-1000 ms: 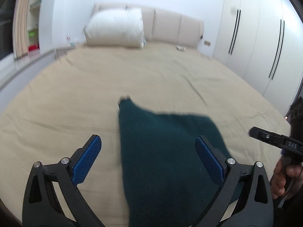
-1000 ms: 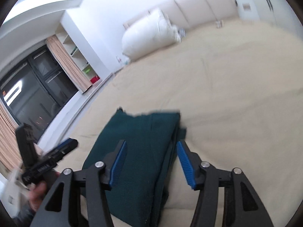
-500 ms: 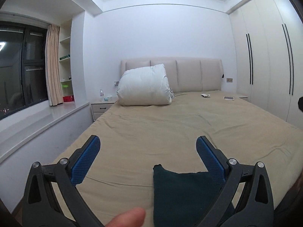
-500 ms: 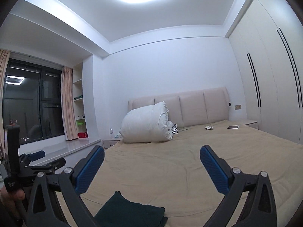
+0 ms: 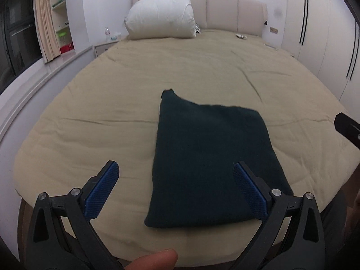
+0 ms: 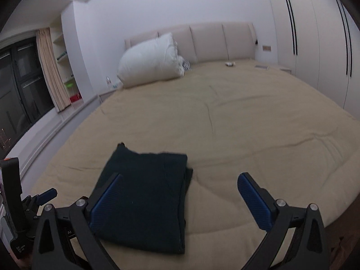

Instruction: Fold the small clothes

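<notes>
Left wrist view: left gripper (image 5: 174,184) with fingers (image 5: 102,189) spread wide and empty, above the near edge of the bed (image 5: 94,117). Dark green folded garment (image 5: 211,157) flat on the cover, near end, slightly right of centre, one corner poking up at its far left. Fingertip (image 5: 155,261) at the bottom edge, a detail only this view gives. White pillow (image 5: 160,16) far at the headboard.

Right wrist view: right gripper (image 6: 180,199) wide apart, just opened from narrower, nothing between the fingers; garment now left of them. Only here: layered right edge of the fold. Half a second ago, both cameras tipped higher toward the wall.
</notes>
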{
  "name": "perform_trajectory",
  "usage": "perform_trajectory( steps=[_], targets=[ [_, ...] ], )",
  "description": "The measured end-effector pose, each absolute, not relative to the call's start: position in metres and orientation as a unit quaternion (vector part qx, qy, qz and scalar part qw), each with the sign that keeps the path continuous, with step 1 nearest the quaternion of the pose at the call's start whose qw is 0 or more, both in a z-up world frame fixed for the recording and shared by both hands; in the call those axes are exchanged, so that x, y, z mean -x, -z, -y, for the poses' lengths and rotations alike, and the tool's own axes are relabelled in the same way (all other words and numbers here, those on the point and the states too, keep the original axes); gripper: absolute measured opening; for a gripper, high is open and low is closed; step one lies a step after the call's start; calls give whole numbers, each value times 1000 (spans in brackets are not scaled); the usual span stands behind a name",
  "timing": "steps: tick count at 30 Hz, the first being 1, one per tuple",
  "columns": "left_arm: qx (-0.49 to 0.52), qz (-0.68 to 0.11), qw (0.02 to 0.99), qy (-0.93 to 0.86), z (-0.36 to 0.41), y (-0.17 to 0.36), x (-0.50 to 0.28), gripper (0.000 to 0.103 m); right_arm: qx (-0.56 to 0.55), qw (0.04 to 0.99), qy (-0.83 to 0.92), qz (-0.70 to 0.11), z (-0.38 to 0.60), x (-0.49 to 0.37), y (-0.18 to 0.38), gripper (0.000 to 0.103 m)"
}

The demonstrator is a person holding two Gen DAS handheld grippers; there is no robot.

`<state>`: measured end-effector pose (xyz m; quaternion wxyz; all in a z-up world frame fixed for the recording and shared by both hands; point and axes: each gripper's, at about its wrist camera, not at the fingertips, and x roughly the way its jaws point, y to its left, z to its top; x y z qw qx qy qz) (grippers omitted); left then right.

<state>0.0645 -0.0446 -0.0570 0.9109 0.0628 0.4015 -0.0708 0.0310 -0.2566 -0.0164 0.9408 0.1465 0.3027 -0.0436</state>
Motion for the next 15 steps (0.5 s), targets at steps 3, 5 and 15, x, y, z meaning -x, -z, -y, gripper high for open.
perform_trajectory(
  steps=[3, 5, 15],
  targets=[
    [-66, -417, 904, 65, 42, 70, -73, 103, -144, 928, 52, -340, 252, -35, 36, 103],
    [-65, -422, 902, 63, 40, 74, -75, 103, -134, 924, 56, -353, 249, -40, 42, 103],
    [-56, -433, 898, 43, 22, 85, -92, 103, -104, 920, 43, -376, 227, -37, 46, 103]
  ],
)
